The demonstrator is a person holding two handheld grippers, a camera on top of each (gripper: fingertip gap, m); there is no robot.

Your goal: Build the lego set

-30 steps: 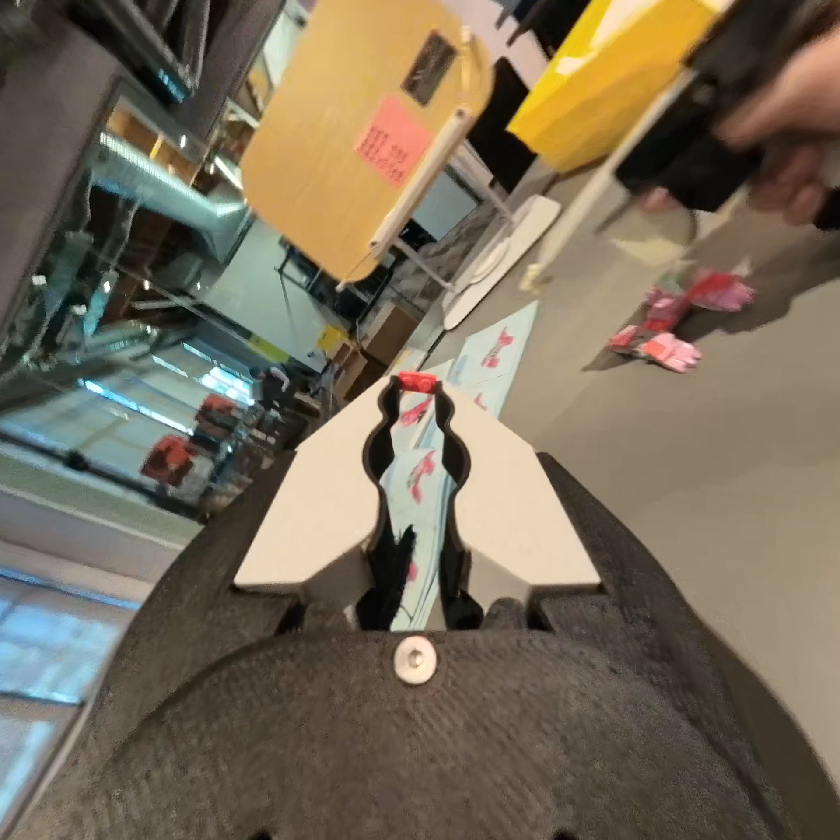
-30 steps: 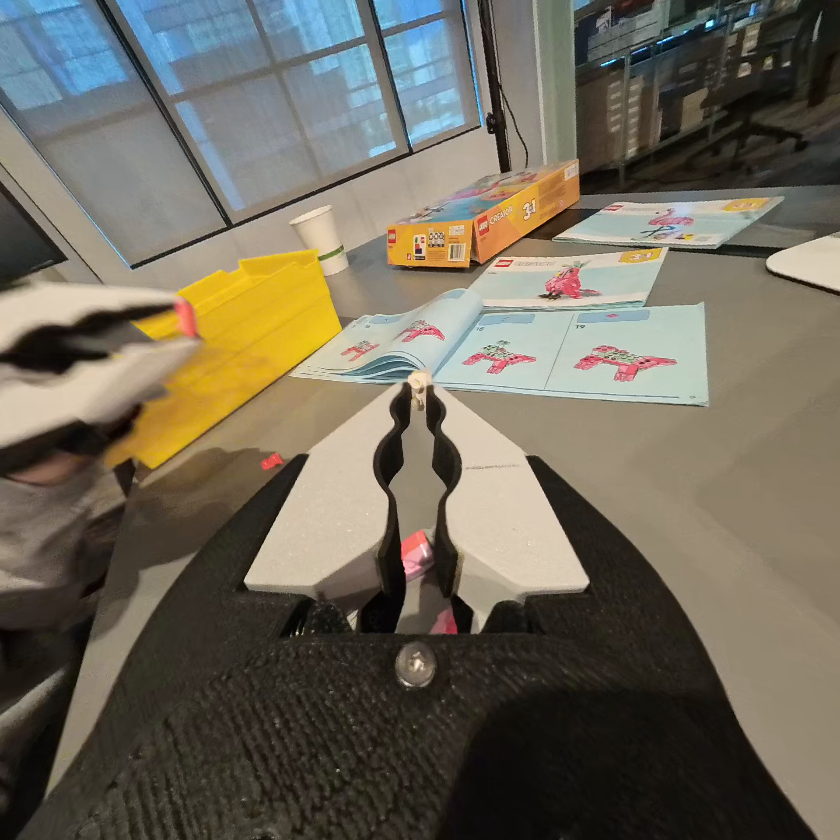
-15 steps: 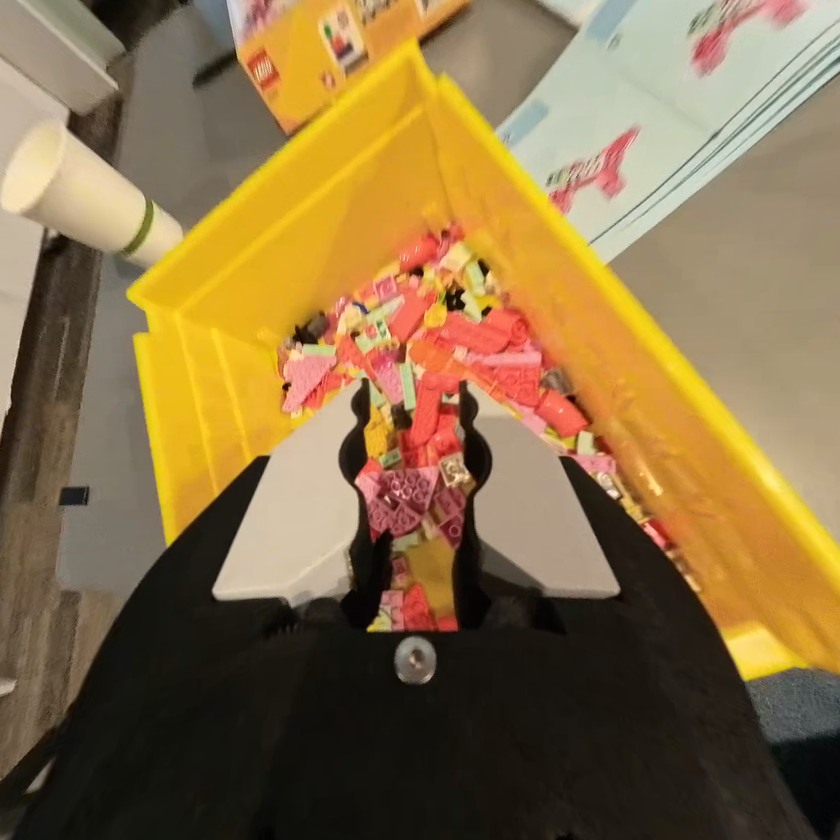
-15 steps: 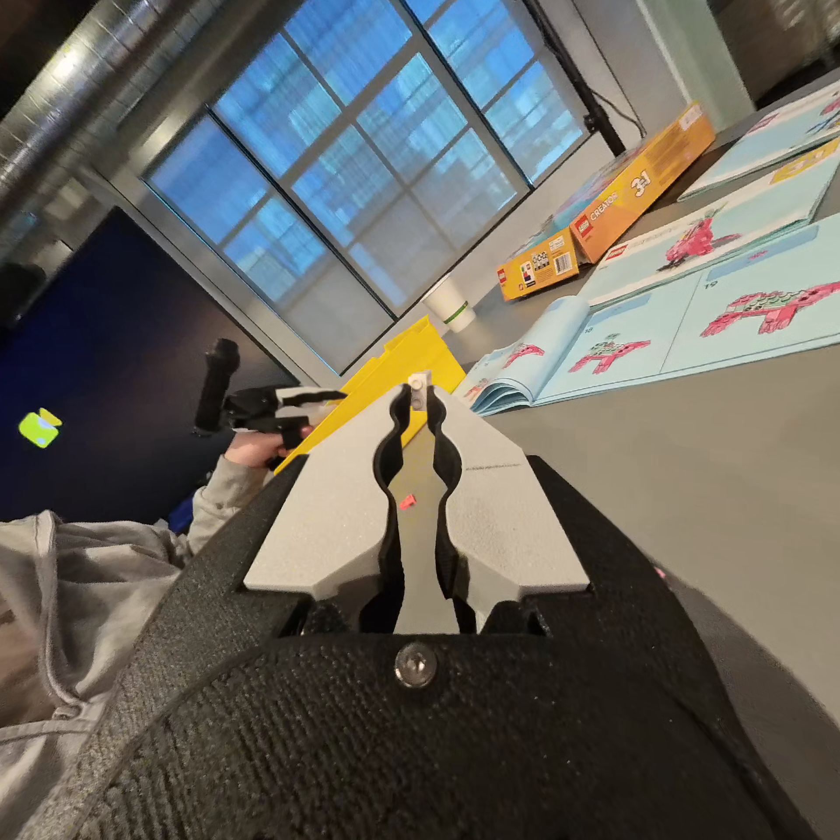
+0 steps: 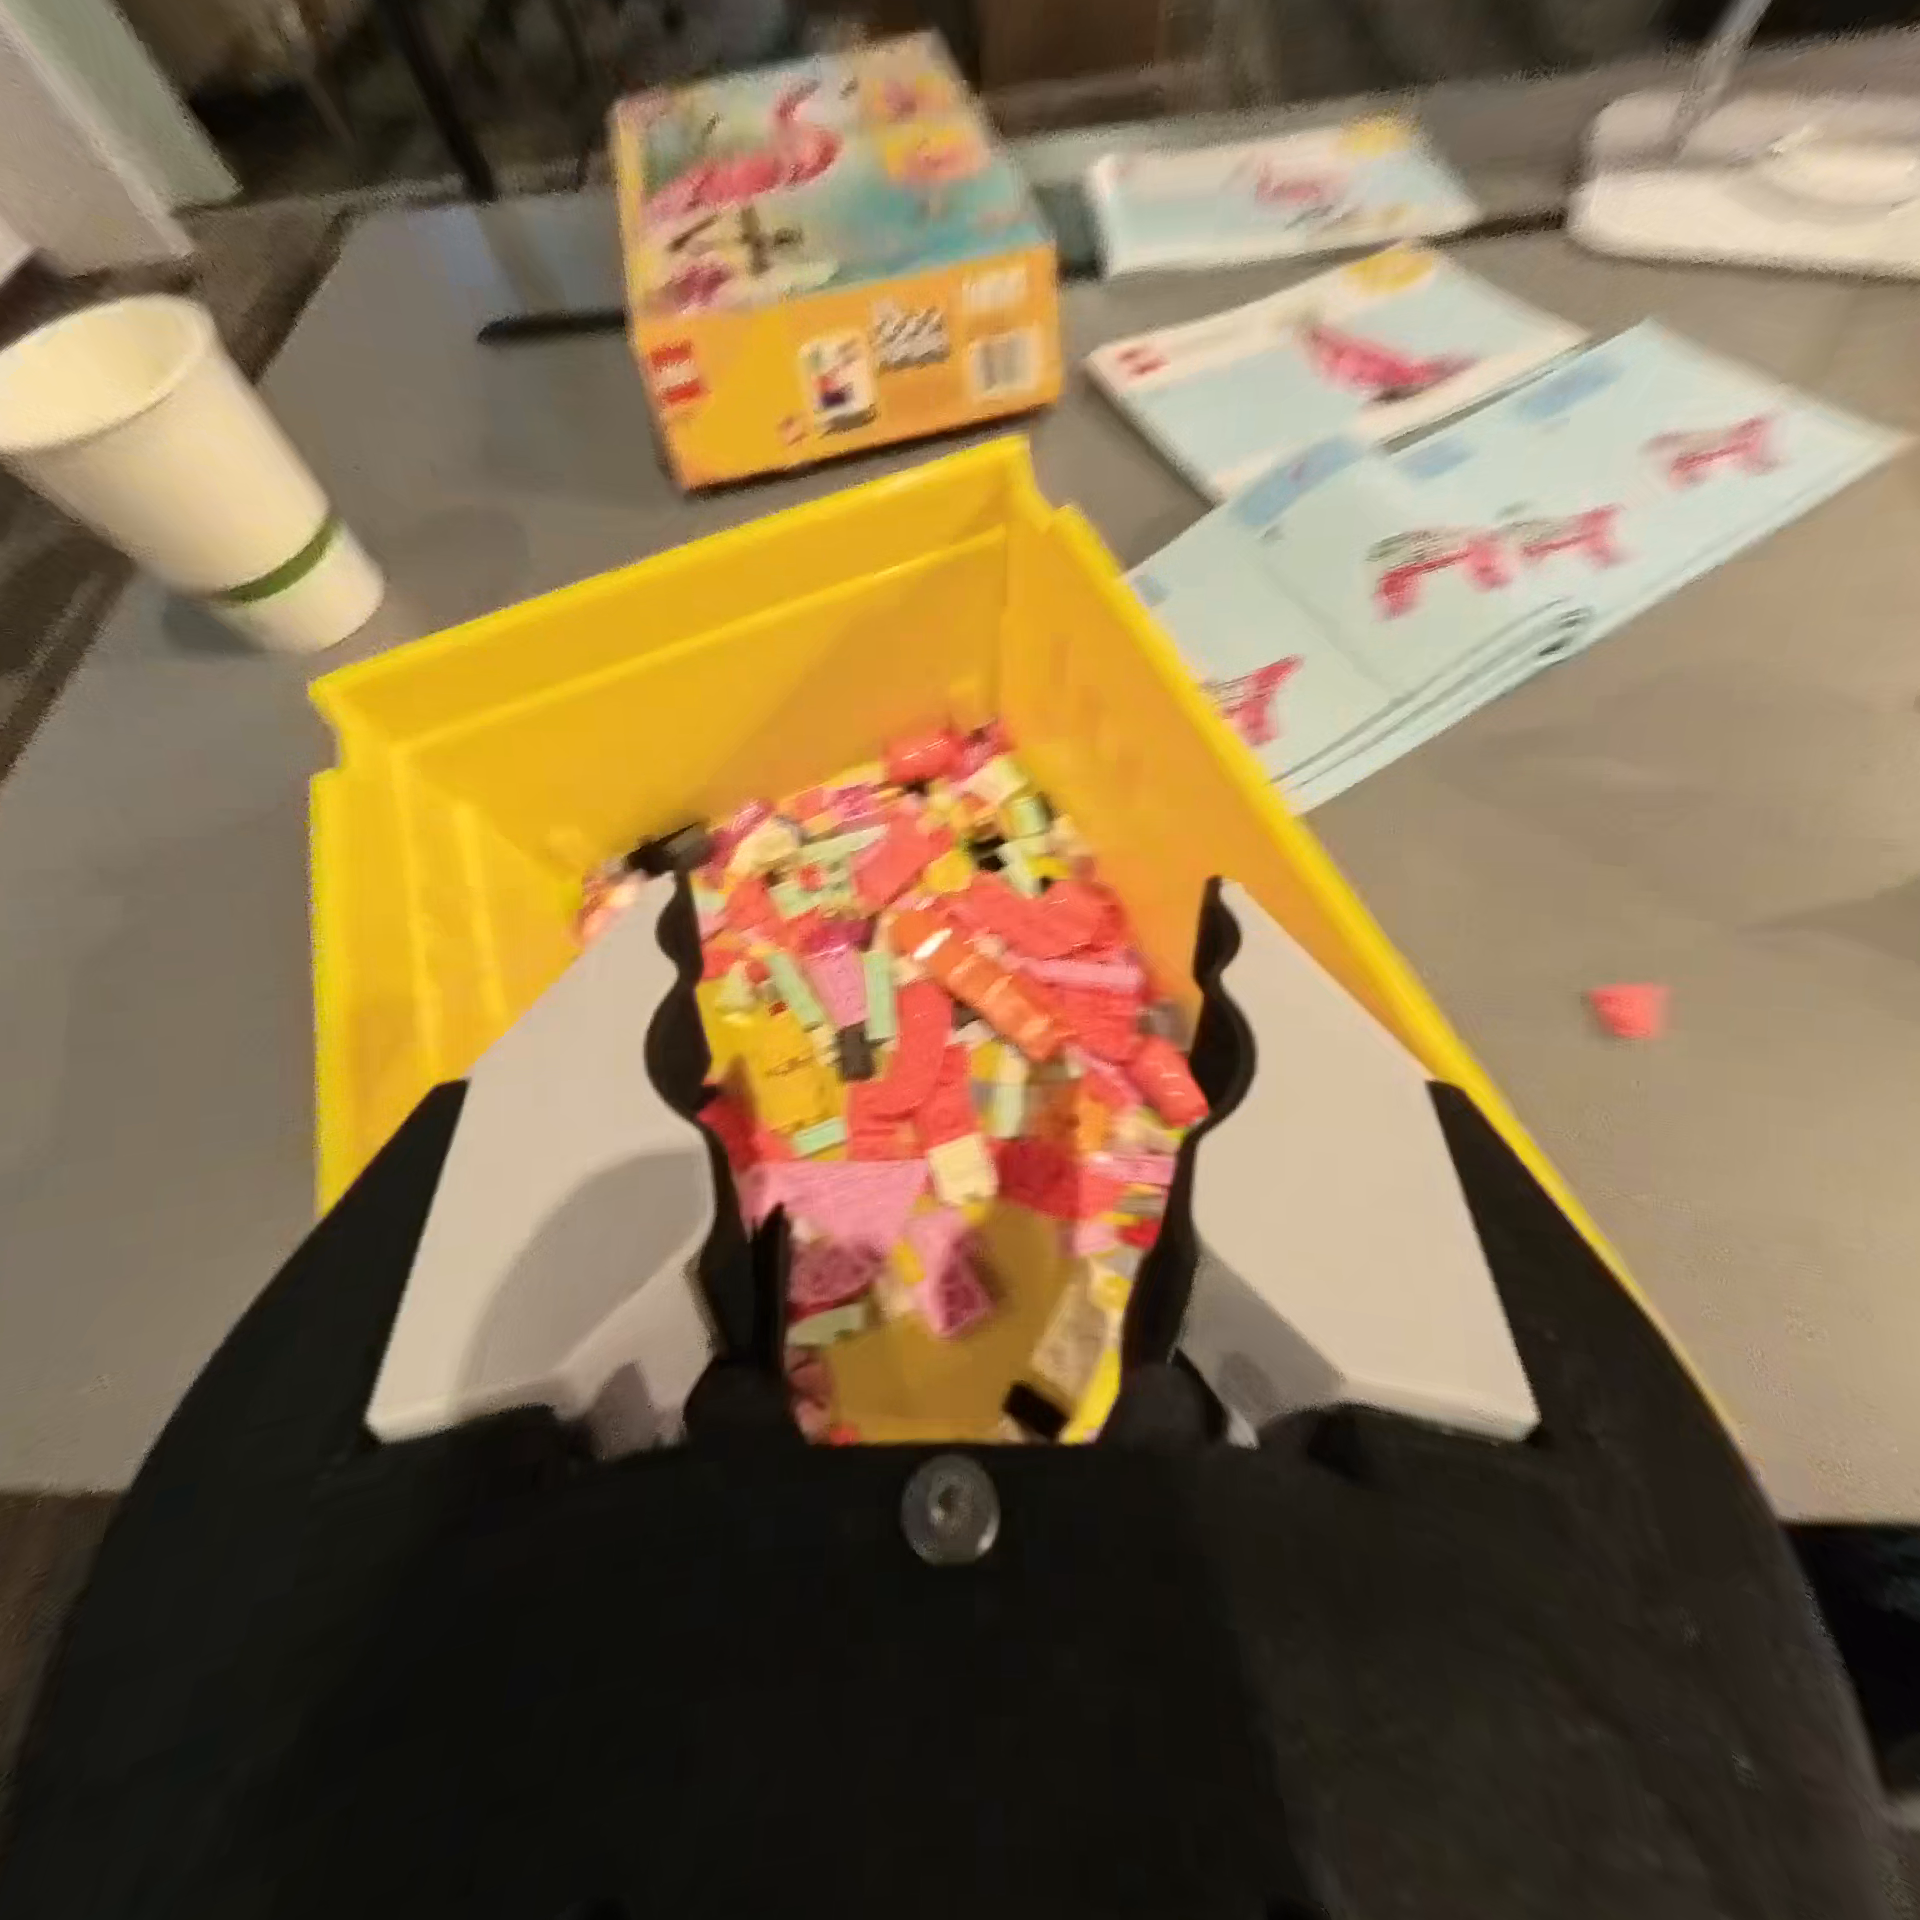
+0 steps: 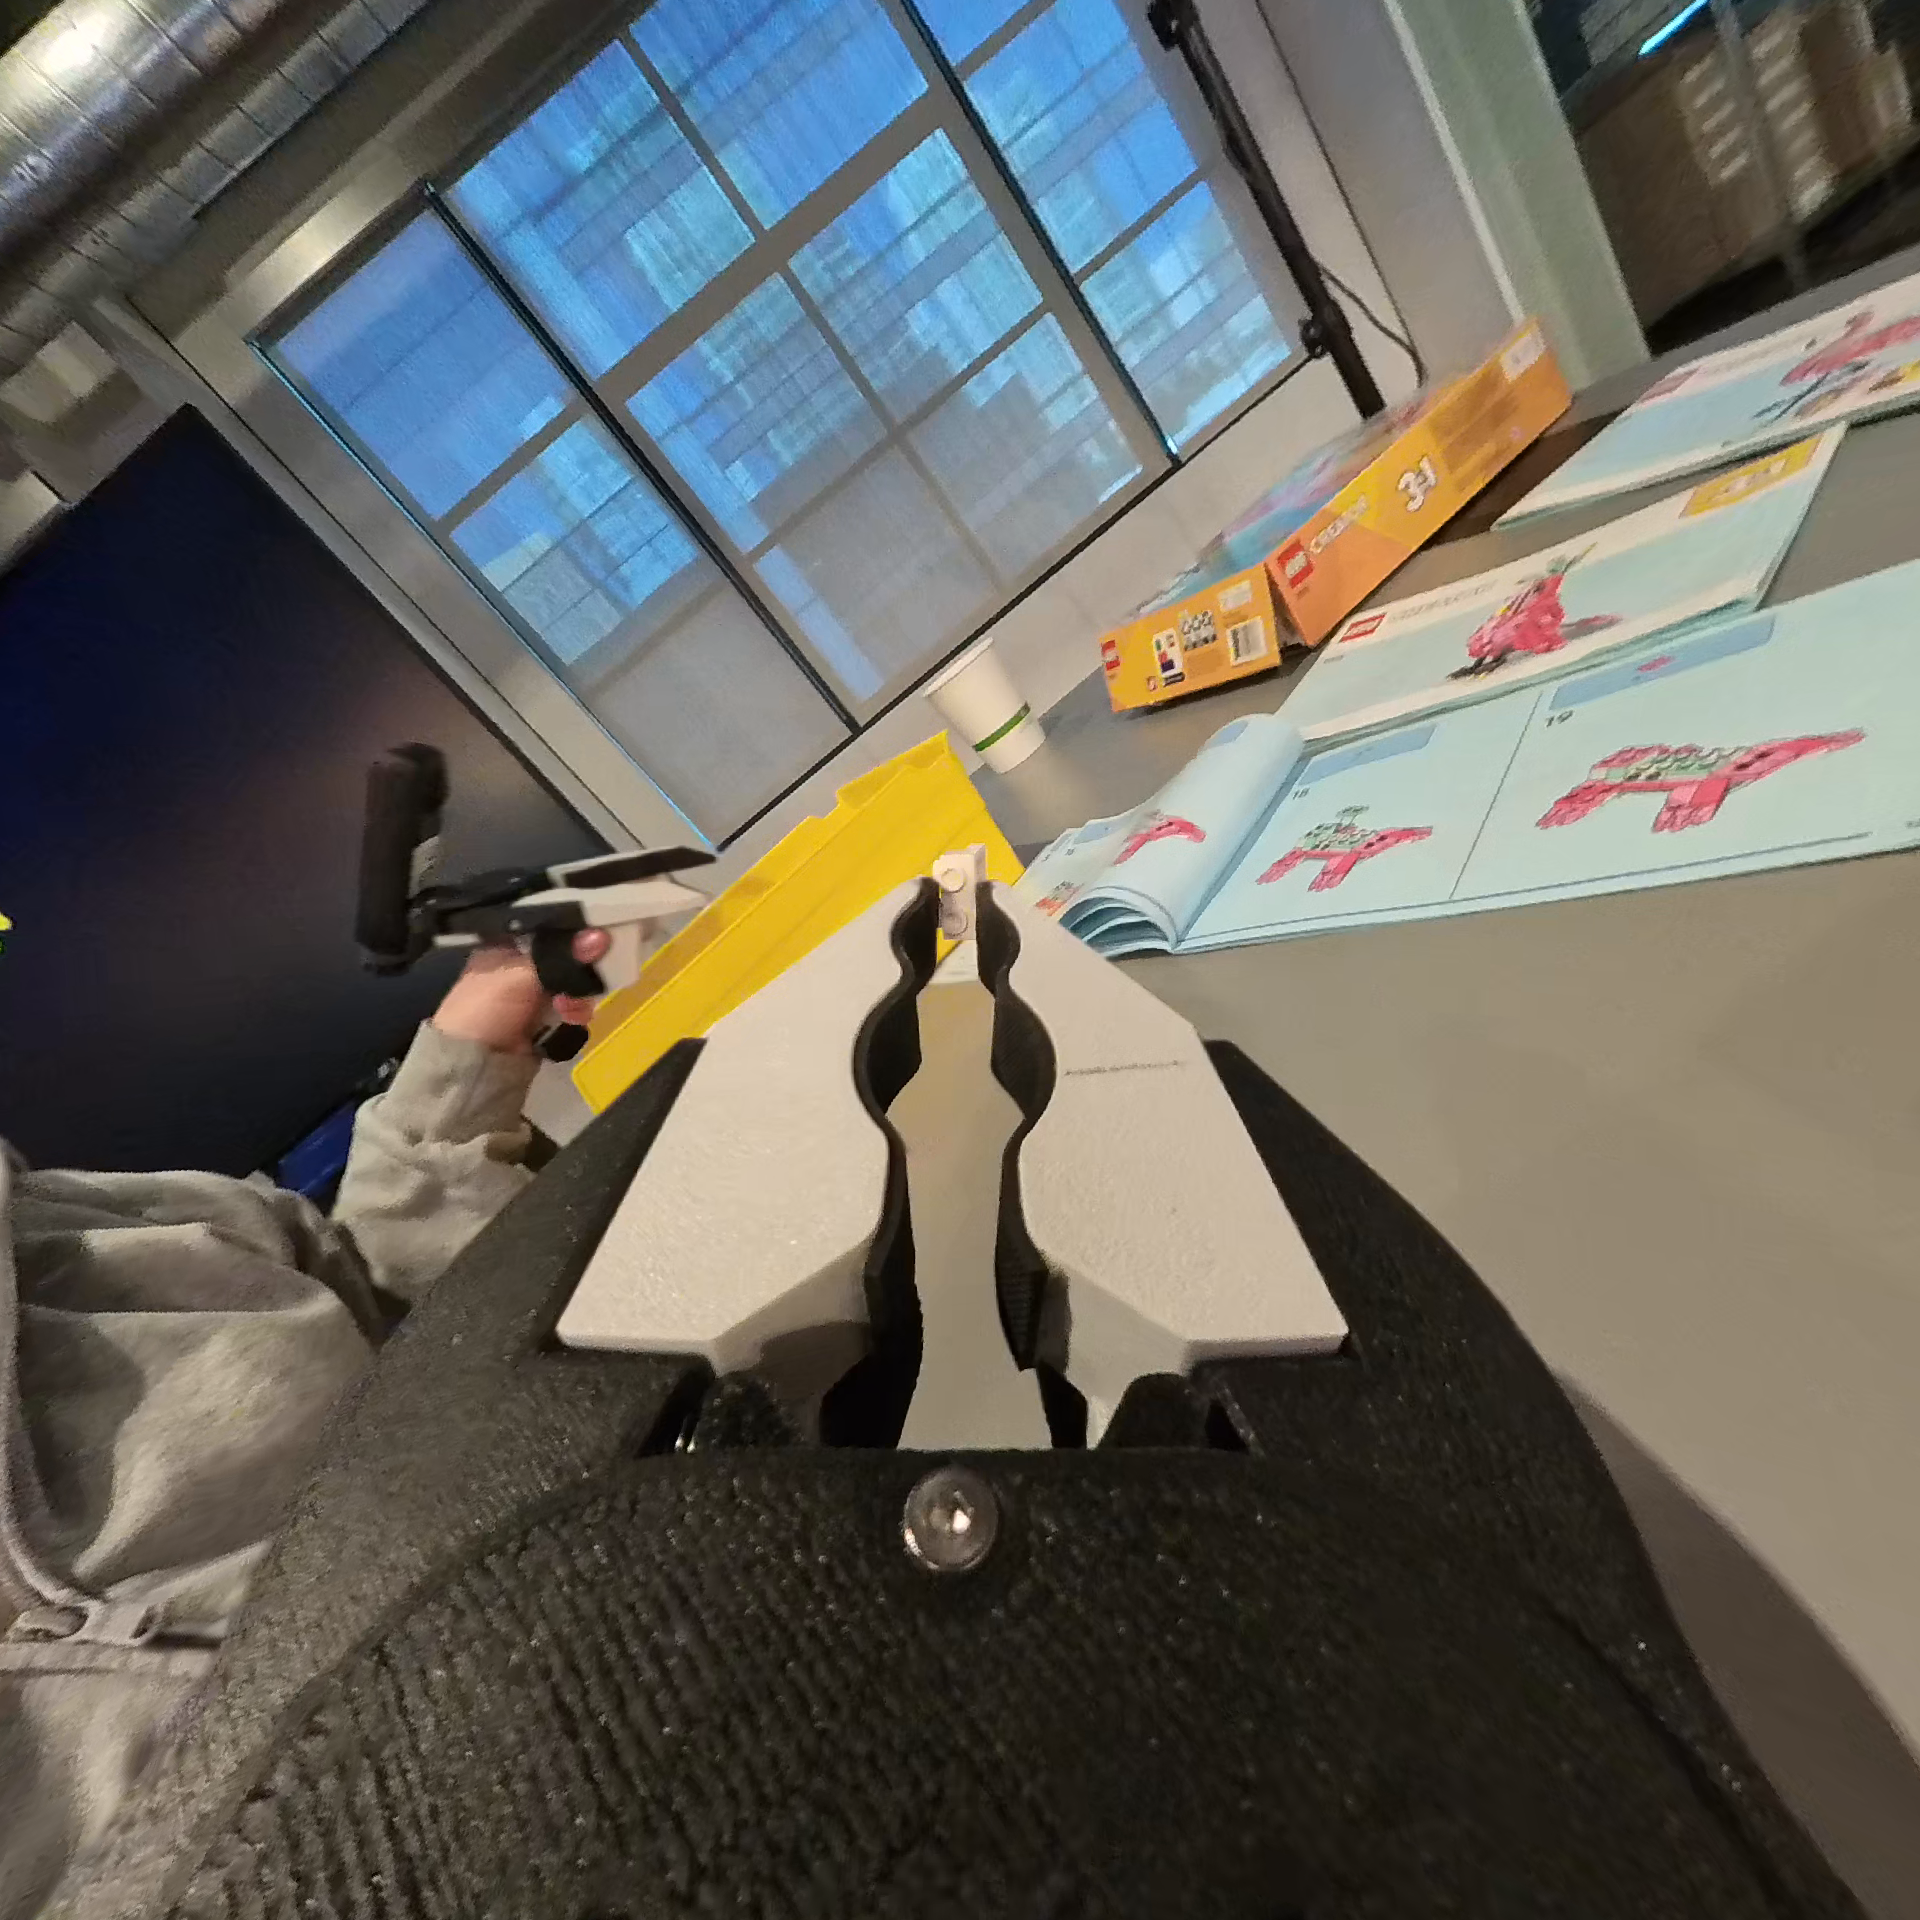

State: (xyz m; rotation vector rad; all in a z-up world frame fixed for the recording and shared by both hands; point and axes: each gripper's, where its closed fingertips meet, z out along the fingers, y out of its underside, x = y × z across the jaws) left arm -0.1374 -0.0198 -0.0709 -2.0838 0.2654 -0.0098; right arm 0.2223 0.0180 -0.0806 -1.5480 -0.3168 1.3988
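In the left wrist view the left tongs stand wide apart with nothing between them, hanging over the yellow bin, and the heap of loose bricks lies straight ahead and below, framed between the two fingers; the bin's long axis runs away from the camera, in line with the tongs, so I judge a plain drop forward would reach the pile. This view alone shows the bin's inside, plus a stray red piece on the grey tabletop to the right, the paper cup, the set's box and the open instruction booklet. The right wrist view shows the right tongs pinched shut on a small white plate, held upright at the very tips, well above the tabletop. It also shows the left tongs from the side, above the bin's near end, so the left is clearly the nearer to the bricks, which the bin wall hides here.
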